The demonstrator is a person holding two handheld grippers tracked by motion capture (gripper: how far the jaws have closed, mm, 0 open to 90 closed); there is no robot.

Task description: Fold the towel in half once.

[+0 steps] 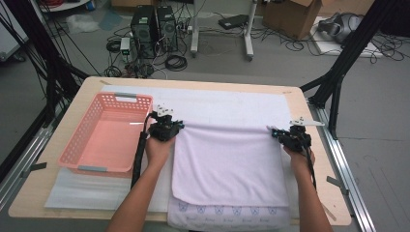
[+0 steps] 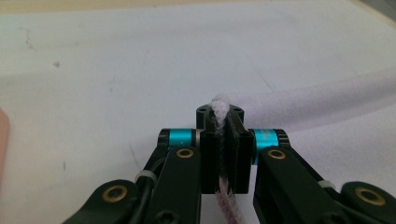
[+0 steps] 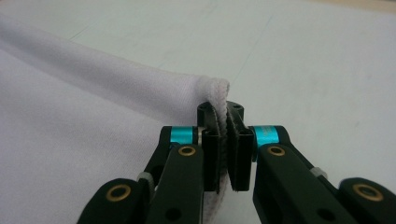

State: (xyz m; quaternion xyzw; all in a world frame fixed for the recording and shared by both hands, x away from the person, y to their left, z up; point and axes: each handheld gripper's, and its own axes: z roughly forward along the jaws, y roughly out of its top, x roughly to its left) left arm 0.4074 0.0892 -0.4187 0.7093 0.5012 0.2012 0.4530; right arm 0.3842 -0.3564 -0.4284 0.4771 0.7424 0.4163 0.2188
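Both grippers, left (image 1: pixel 167 126) and right (image 1: pixel 293 136), pinch the towel's (image 1: pixel 229 164) folded edge mid-frame on a white-covered table (image 1: pixel 314 193) (pink basket (image 1: pixel 107 133) left); cables and computers (image 1: pixel 154 26) crowd the grey floor above.

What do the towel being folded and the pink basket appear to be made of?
The towel looks like soft cotton terry: matte, fuzzy, with a thick looped hem pinched in the left gripper and the right gripper. The basket looks like moulded plastic, smooth, with perforated walls.
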